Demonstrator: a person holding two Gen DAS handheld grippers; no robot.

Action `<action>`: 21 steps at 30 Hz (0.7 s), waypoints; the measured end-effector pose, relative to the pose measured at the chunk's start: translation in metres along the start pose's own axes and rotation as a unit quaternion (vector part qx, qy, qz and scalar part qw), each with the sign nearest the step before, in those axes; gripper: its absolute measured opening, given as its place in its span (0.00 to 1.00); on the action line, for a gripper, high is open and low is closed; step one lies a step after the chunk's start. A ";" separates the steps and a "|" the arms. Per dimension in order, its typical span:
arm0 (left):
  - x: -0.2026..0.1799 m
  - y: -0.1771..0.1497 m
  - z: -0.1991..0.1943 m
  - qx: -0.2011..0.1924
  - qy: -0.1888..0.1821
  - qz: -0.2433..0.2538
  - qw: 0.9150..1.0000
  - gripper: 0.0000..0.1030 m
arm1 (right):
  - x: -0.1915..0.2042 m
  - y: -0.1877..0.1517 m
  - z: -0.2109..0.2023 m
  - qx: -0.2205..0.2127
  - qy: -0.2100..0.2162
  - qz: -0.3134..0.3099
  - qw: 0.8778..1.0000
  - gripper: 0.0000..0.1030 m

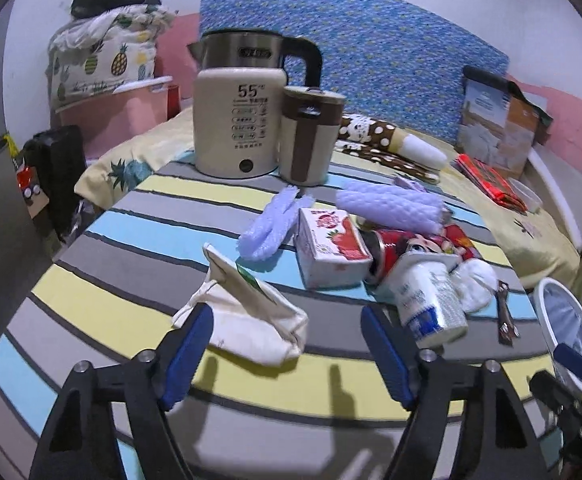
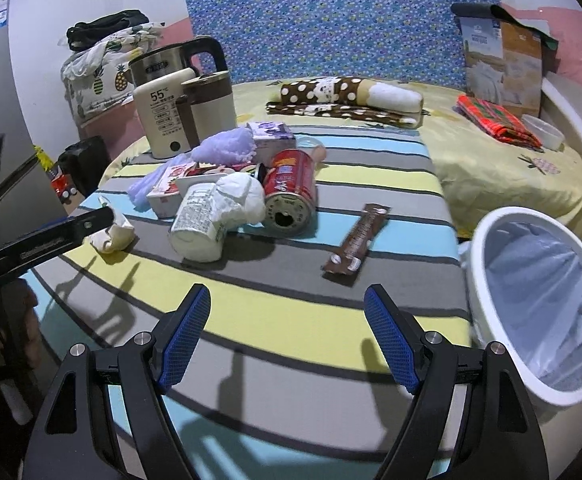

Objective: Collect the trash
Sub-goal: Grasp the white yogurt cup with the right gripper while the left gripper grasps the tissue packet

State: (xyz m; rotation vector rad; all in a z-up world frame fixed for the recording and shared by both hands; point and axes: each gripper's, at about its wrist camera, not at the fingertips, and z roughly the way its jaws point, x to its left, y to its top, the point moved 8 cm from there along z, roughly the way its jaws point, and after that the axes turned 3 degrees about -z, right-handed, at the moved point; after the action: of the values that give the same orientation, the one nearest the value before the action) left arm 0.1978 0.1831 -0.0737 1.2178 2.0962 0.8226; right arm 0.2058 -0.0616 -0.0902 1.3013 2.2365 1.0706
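The left gripper (image 1: 287, 350) had two black angular arms with triangular cut-outs, silver round screws at the joints, and blue textured pads (image 1: 189, 354). The right gripper (image 2: 287, 336) looked the same: black arms, silver screws, blue pads (image 2: 183, 340) with a fine grid pattern.

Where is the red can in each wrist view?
Left wrist: red can lies right of centre, wedged between the juice box and the yogurt cup.
Right wrist: red can lies centre-left, open end facing the camera.
Shared landmark: kettle.
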 end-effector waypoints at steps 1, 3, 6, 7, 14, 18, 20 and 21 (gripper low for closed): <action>0.002 0.001 0.004 0.000 0.002 -0.004 1.000 0.72 | 0.002 0.001 0.002 0.001 0.005 0.000 1.000 0.78; 0.004 0.004 0.012 0.002 0.005 -0.009 1.000 0.69 | 0.007 0.004 0.007 0.003 0.009 -0.002 1.000 0.78; 0.007 0.005 0.022 0.012 0.013 -0.014 1.000 0.49 | 0.013 0.007 0.015 0.007 0.019 -0.005 1.000 0.78; 0.009 0.004 0.026 0.017 0.016 -0.014 1.000 0.44 | 0.015 0.007 0.017 0.008 0.022 -0.005 1.000 0.78; 0.017 -0.003 0.023 0.027 -0.002 -0.019 0.999 0.14 | 0.029 0.012 0.029 0.018 0.043 -0.004 0.999 0.76; 0.021 -0.007 0.017 0.028 -0.016 -0.020 0.999 0.13 | 0.041 0.016 0.038 0.020 0.052 -0.008 0.998 0.76; 0.022 -0.009 0.013 0.028 -0.025 -0.019 0.999 0.13 | 0.045 0.018 0.044 0.024 0.056 -0.006 0.998 0.76; 0.022 -0.010 0.010 0.027 -0.030 -0.016 0.999 0.13 | 0.047 0.019 0.048 0.027 0.058 -0.004 0.998 0.76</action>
State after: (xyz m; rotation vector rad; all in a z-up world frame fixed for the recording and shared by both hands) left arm 0.1905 0.2011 -0.0919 1.2179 2.0961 0.7096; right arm 0.2218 0.0049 -0.1034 1.2810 2.3690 1.1173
